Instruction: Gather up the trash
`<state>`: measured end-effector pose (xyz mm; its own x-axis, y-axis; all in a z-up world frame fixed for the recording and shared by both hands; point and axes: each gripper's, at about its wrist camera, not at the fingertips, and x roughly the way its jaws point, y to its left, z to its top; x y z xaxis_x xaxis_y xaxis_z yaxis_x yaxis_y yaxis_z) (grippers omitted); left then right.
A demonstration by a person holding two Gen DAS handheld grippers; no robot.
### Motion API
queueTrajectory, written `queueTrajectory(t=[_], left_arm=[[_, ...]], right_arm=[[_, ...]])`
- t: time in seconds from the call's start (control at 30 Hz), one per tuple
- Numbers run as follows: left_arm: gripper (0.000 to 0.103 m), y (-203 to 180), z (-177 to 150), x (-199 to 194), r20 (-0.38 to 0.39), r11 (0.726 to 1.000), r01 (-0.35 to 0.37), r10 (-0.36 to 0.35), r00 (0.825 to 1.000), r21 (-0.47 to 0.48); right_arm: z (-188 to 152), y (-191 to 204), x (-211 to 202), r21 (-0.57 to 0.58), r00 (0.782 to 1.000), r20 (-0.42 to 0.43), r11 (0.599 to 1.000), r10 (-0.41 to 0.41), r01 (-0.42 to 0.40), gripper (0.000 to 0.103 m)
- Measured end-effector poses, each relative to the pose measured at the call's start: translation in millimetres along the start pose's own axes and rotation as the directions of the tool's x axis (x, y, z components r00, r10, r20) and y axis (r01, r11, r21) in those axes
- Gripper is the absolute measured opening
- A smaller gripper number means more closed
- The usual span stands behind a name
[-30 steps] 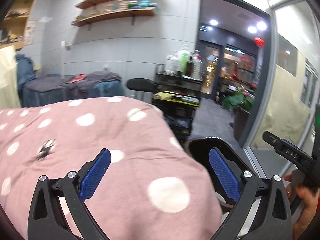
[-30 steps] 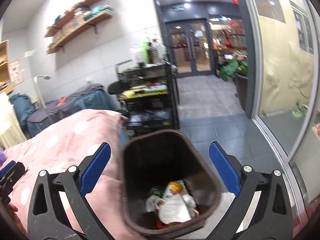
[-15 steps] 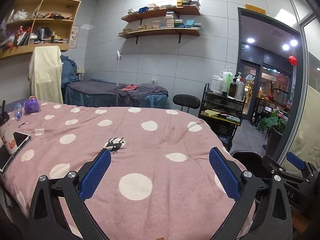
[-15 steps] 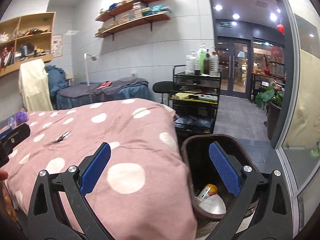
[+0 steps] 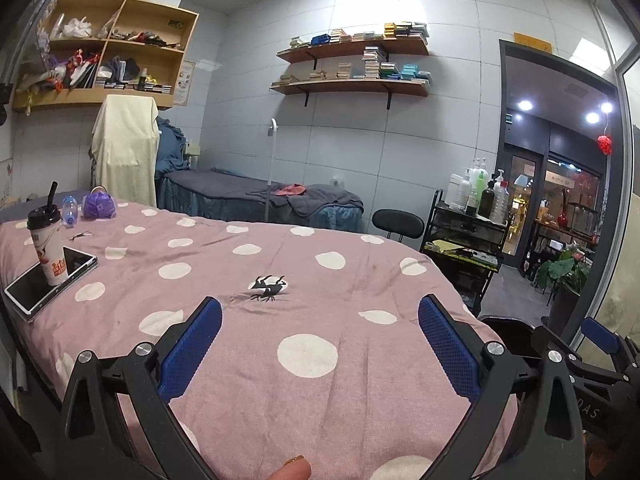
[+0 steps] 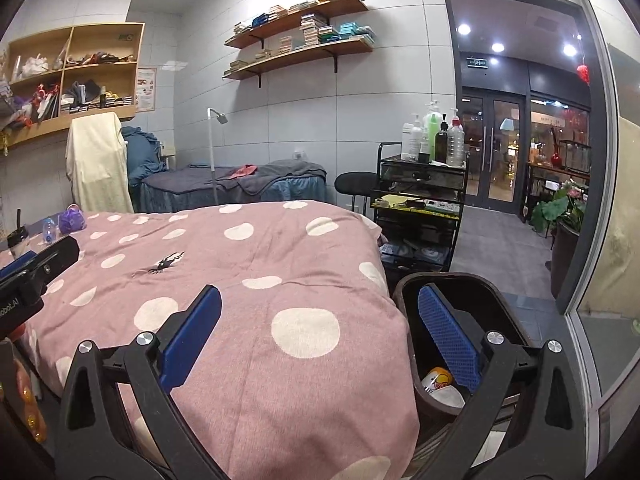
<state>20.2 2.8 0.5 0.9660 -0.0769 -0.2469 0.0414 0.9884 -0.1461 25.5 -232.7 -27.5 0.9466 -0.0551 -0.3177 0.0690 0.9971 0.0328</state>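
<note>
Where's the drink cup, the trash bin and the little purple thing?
drink cup [image 5: 49,250], left wrist view, on its printed paper side.
trash bin [image 6: 496,300], right wrist view, on its dark rim.
purple thing [image 5: 99,206], left wrist view, on its middle.

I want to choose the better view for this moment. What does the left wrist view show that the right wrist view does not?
Only the left wrist view shows the tablet under the lidded cup.

Only the right wrist view shows inside the trash bin, where a can lies.

Both show the polka-dot bedspread, the black scrap on it, and an open, empty gripper: left gripper, right gripper.
</note>
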Motion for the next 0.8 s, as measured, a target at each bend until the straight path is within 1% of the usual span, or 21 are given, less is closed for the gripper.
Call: queueTrajectory(t=[0.07,0.23,0.47,0.8], left_arm=[[0.097,-1.3,0.7,-1.8,0.011,1.000,-0.014,0.014,1.000,0.011],[0.097,-0.8,0.9,-4.4,0.024,1.000,-0.011,0.011,1.000,0.005],[0.097,-3.0,0.2,-4.9,0.027,0.999,-0.022,0.021,0.999,0.029],[0.097,-1.2,0.3,-5.7,0.032,0.999,-0.030,0.030,0.999,0.025]], right_arm=[[0.4,-1.0,-1.5,0.004,1.000,0.005,1.000,0.000,0.000,0.097],[2.0,-4.6,-2.9,0.015,1.000,0.007,1.000,0.002,-0.002,0.097],[1.4,-4.9,-4.7,0.017,1.000,0.015,1.000,0.004,-0.004,0.097],[1.9,-6.8,-4.6,0.027,1.000,0.011,1.000,0.008,-0.008,0.097]])
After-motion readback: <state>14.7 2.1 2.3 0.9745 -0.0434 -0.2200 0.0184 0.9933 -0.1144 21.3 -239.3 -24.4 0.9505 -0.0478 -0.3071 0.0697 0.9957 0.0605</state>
